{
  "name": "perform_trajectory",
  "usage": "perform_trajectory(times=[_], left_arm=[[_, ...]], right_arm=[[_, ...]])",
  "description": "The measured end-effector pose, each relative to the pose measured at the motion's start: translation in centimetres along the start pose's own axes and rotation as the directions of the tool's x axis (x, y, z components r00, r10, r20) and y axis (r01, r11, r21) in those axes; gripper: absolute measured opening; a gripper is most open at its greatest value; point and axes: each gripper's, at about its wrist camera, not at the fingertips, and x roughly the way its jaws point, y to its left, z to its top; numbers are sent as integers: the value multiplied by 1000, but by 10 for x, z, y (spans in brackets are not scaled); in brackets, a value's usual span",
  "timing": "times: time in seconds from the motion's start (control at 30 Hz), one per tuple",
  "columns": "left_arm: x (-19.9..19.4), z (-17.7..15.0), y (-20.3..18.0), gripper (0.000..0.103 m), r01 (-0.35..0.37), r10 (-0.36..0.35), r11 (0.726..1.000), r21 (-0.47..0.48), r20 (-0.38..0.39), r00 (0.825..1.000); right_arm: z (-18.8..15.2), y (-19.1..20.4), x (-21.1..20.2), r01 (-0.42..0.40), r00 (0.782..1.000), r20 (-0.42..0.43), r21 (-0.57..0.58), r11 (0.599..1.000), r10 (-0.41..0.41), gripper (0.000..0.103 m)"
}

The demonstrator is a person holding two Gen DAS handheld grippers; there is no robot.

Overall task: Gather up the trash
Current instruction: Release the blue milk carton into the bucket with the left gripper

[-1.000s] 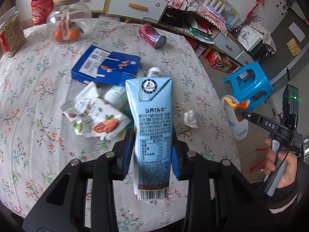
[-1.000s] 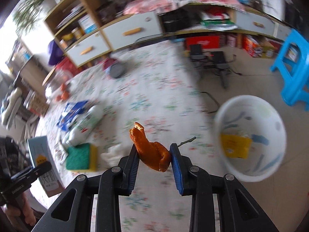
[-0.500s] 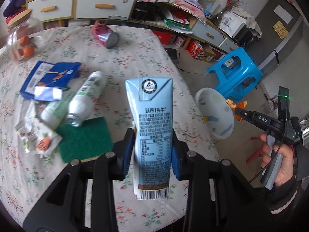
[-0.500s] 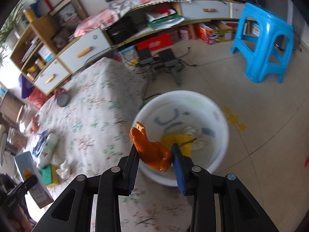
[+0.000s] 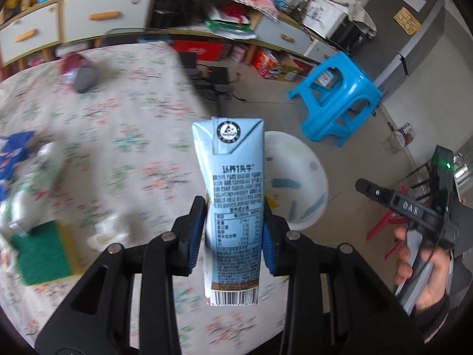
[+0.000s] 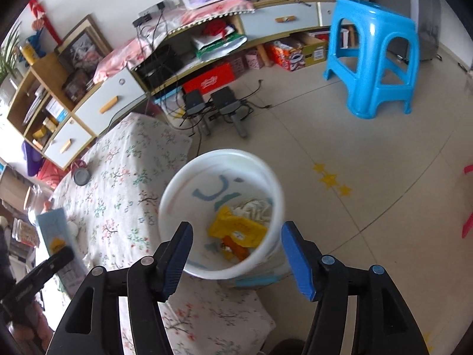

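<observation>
My left gripper [image 5: 233, 230] is shut on a tall light-blue milk carton [image 5: 233, 195], held upright over the edge of the flowered table [image 5: 133, 136]. The white trash bucket [image 5: 304, 183] stands on the floor just behind the carton. My right gripper [image 6: 236, 254] hangs above the same bucket [image 6: 177, 183]; its jaws are opening and nothing is between them. An orange peel [image 6: 235, 247] lies in the bucket beside a yellow wrapper [image 6: 236, 227]. The carton [image 6: 56, 236] shows at the left in the right wrist view.
On the table lie a red can [image 5: 77, 71], a green sponge [image 5: 41, 254], crumpled tissue [image 5: 106, 230], a white bottle and a blue packet at the left edge. A blue plastic stool [image 5: 337, 97] stands on the floor beyond the bucket. Low cabinets and speakers line the far wall.
My right gripper swung from the table to above the bucket and spread its jaws; the orange peel left them and now lies in the bucket. My left gripper carried the carton toward the bucket.
</observation>
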Motion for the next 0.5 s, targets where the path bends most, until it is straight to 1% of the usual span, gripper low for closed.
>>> perform_trajectory(times=[0.2, 0.37, 0.4, 0.43, 0.47, 0.5], left_arm=[[38, 16, -39, 37, 60, -59, 998, 32, -30, 998], [58, 26, -55, 37, 71, -70, 996, 53, -14, 997], [60, 28, -56, 37, 82, -82, 995, 56, -7, 997], [61, 28, -57, 39, 99, -99, 993, 63, 3, 995], [62, 29, -58, 44, 101, -102, 992, 71, 5, 995], [63, 31, -57, 63, 92, -92, 993, 68, 6, 996]], right_arm=[[-1, -28, -12, 18, 999, 28, 41, 999, -19, 65], [-2, -38, -17, 26, 999, 37, 51, 998, -28, 65], [-2, -39, -17, 26, 999, 37, 51, 998, -28, 65], [-2, -40, -18, 26, 999, 37, 50, 998, -27, 65], [-2, -40, -18, 23, 999, 38, 50, 998, -25, 65], [-2, -40, -18, 22, 999, 39, 48, 999, -24, 65]])
